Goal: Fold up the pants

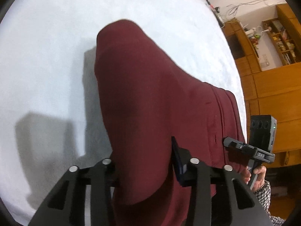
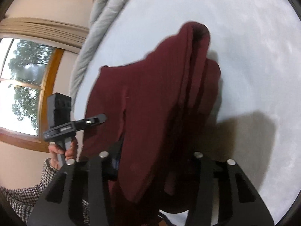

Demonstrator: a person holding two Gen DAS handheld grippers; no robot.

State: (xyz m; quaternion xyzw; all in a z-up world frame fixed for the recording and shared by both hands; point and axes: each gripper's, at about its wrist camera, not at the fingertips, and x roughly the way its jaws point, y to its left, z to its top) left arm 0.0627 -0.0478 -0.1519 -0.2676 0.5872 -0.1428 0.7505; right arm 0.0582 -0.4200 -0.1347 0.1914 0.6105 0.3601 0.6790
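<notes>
Maroon pants [image 1: 150,86] hung lifted off the white bed [image 1: 47,56], held up at their near edge by both grippers, the far folded end drooping toward the sheet and casting shadows on it. Left gripper [image 1: 144,162] was clamped on the pants, cloth bunched between its jaws. Right gripper [image 2: 150,156] likewise gripped the pants, fabric draped thick through its jaws. Each showed in the other's view at the side, a hand [image 2: 64,150] in a checked sleeve [image 2: 28,194] on the handle. Grey duvet [image 2: 105,18] lay along the bed's far left edge; window [image 2: 20,86] left, wooden shelves [image 1: 278,37] right.
</notes>
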